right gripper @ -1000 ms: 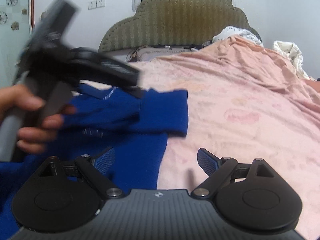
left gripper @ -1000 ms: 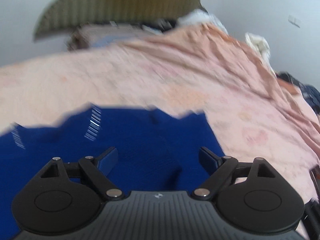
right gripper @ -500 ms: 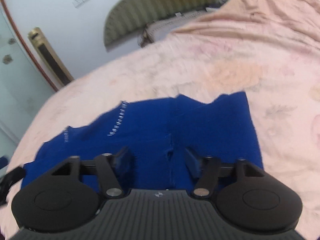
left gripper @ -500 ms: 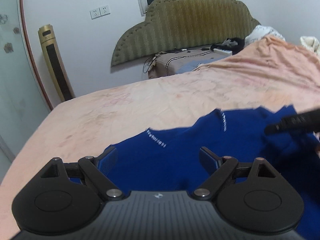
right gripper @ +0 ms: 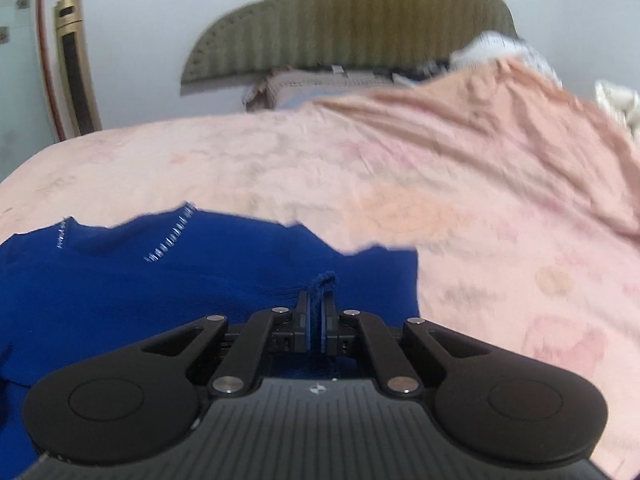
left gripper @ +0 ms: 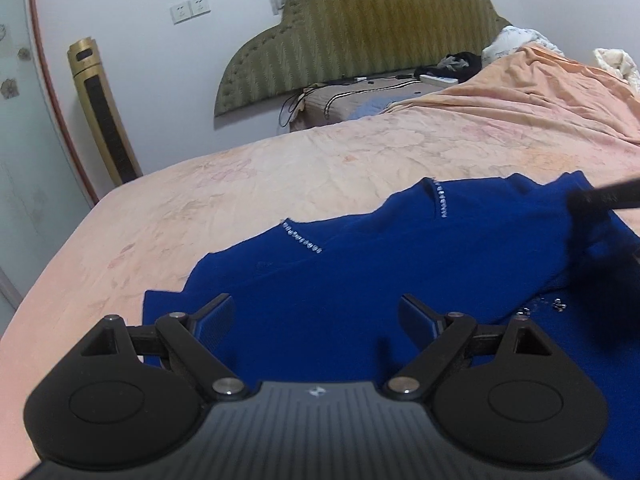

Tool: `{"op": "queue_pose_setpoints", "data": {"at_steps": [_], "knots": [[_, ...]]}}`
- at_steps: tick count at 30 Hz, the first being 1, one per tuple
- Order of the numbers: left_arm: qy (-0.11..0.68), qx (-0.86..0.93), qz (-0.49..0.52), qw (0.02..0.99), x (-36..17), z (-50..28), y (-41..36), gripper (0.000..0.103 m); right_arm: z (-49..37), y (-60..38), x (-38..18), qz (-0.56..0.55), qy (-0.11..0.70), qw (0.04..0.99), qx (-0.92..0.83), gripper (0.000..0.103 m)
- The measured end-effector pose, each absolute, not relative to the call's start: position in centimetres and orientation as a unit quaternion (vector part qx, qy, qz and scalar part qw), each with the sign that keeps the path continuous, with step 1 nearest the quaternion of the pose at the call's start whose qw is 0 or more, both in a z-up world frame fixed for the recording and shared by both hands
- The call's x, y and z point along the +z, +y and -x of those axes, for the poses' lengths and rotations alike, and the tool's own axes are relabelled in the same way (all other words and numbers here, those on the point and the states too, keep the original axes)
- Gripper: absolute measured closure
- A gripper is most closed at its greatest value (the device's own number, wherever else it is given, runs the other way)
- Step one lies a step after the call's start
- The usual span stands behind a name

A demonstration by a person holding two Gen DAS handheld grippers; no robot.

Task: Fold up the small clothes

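Observation:
A dark blue knit garment (left gripper: 360,264) with rows of small rhinestones lies spread on the pink bedspread (left gripper: 240,176). My left gripper (left gripper: 316,312) is open and empty, hovering just over the garment's near left part. My right gripper (right gripper: 317,312) is shut on a pinched fold of the blue garment (right gripper: 160,288) near its right side. The right gripper also shows as a dark blurred shape at the right edge of the left wrist view (left gripper: 600,200).
The pink bedspread (right gripper: 440,184) covers the bed beyond and to the right of the garment. An olive padded headboard (left gripper: 360,32) stands at the back. A gold tower fan (left gripper: 100,108) stands at the left by the wall. Crumpled bedding (left gripper: 520,44) lies far right.
My right gripper has closed from open onto a fold of the blue garment. My left gripper swung left and now sits lower over the garment, still open.

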State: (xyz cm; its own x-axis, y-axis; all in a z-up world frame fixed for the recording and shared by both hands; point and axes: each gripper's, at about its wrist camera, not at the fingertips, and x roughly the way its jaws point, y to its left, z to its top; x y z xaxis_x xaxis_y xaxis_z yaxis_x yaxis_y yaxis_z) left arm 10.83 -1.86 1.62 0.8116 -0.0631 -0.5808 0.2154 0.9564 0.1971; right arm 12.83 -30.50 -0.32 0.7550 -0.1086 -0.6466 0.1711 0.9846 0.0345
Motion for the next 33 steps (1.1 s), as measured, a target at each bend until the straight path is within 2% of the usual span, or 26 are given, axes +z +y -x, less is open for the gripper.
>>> {"op": "queue_pose_setpoints", "data": {"at_steps": [2, 3, 4, 5, 8, 10, 13, 18, 20, 27, 29, 33], "knots": [[0.306, -0.070, -0.117, 0.942, 1.4, -11.1, -1.3, 0.014, -13.1, -31.1, -0.9, -0.046, 0.355, 0.929, -0.091, 0.072], [0.310, -0.069, -0.111, 0.942, 1.2, -11.2, -1.1, 0.014, -12.7, -31.1, -0.9, -0.048, 0.349, 0.931, -0.099, 0.065], [0.314, -0.067, -0.106, 0.941, 1.1, -11.3, -0.9, 0.014, -12.2, -31.0, -0.7, -0.049, 0.341, 0.933, -0.108, 0.050], [0.318, -0.065, -0.101, 0.940, 1.0, -11.3, -0.6, 0.014, -11.6, -30.8, -0.5, -0.047, 0.327, 0.937, -0.111, 0.039], [0.321, -0.059, -0.094, 0.940, 0.8, -11.2, -0.3, 0.014, -9.6, -28.9, 0.1, -0.011, 0.286, 0.954, -0.090, 0.031], [0.323, -0.057, -0.091, 0.940, 0.7, -11.1, -0.3, 0.014, -9.7, -27.5, -0.6, 0.034, 0.301, 0.950, -0.076, 0.024], [0.328, -0.052, -0.085, 0.940, 0.7, -10.7, -0.3, 0.014, -10.5, -26.9, -2.4, 0.060, 0.341, 0.934, -0.087, 0.023], [0.323, -0.029, -0.075, 0.943, 1.2, -9.2, 0.5, 0.014, -8.1, -26.8, -0.5, 0.001, 0.317, 0.944, -0.089, 0.021], [0.322, -0.011, -0.063, 0.944, 1.5, -8.7, 1.1, 0.014, -6.7, -26.0, 0.3, -0.005, 0.306, 0.949, -0.072, 0.016], [0.312, 0.052, -0.028, 0.948, 2.1, -6.4, 4.2, 0.014, -2.2, -21.2, 2.7, -0.015, 0.285, 0.958, -0.007, 0.013], [0.311, 0.070, -0.025, 0.947, 2.1, -5.7, 5.1, 0.013, -1.2, -19.9, 3.0, -0.018, 0.286, 0.958, 0.007, 0.007], [0.317, 0.102, -0.026, 0.943, 2.1, -4.7, 6.6, 0.013, 0.6, -18.0, 3.1, -0.022, 0.288, 0.957, 0.020, 0.004]]}}
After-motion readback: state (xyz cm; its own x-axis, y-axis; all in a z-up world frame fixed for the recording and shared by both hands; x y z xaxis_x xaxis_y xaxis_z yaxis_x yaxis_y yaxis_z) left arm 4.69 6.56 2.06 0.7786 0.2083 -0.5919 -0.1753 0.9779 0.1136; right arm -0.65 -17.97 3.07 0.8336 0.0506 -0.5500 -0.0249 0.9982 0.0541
